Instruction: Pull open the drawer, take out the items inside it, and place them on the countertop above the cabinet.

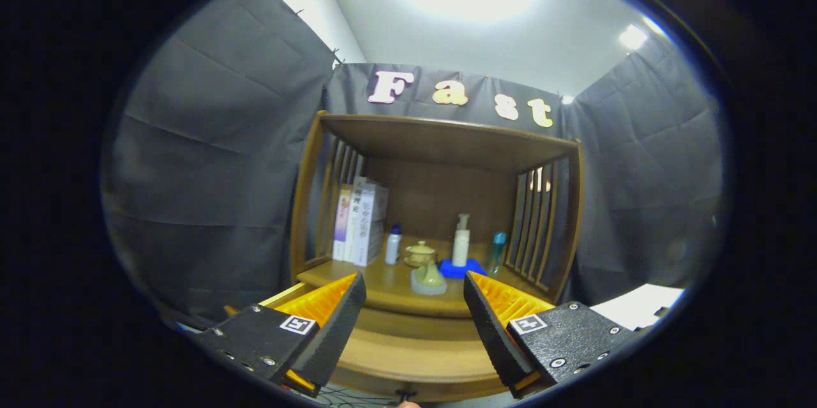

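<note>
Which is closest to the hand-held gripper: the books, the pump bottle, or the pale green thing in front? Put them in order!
The hand-held gripper is open, holding nothing.
1. Pale green thing: just beyond the fingers, counter's front middle.
2. Pump bottle: behind it, on a blue pad.
3. Books: standing far back on the left.

The gripper has its jaws spread wide with nothing between them, facing a wooden cabinet with slatted sides. On the worktop beyond the jaws stand a row of books at the left, a small white bottle with a blue cap, a lidded ceramic pot, a pale green figurine nearer the front edge, a white pump bottle on a blue pad, and a clear blue bottle at the right. Below the front edge, the drawer front shows between the jaws.
</note>
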Demonstrator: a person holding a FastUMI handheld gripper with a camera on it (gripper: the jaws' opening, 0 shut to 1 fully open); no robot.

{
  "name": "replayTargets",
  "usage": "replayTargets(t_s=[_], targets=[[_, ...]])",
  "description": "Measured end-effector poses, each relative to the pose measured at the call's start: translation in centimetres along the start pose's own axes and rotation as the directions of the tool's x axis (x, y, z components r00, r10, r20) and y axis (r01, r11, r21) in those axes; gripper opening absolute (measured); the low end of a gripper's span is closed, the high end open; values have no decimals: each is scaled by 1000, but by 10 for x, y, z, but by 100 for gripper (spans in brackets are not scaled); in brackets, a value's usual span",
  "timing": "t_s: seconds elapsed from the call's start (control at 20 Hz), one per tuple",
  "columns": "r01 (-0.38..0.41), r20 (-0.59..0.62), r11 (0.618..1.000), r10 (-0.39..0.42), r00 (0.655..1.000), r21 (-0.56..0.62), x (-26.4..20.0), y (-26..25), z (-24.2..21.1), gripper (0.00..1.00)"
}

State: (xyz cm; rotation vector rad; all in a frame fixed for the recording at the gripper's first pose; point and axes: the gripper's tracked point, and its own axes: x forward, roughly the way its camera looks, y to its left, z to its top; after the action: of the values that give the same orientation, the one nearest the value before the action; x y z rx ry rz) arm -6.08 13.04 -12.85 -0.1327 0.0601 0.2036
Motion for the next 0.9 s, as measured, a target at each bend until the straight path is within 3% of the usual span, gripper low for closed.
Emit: replayTargets(t_s=[0.3, 0.45, 0.9], targets=[[-20, -107, 1000, 18, 994, -20, -49, 8, -89, 95], [36, -160, 999, -33, 987, 15, -51, -5, -117, 95], [66, -202, 998, -61, 978, 21, -34, -17, -150, 95]])
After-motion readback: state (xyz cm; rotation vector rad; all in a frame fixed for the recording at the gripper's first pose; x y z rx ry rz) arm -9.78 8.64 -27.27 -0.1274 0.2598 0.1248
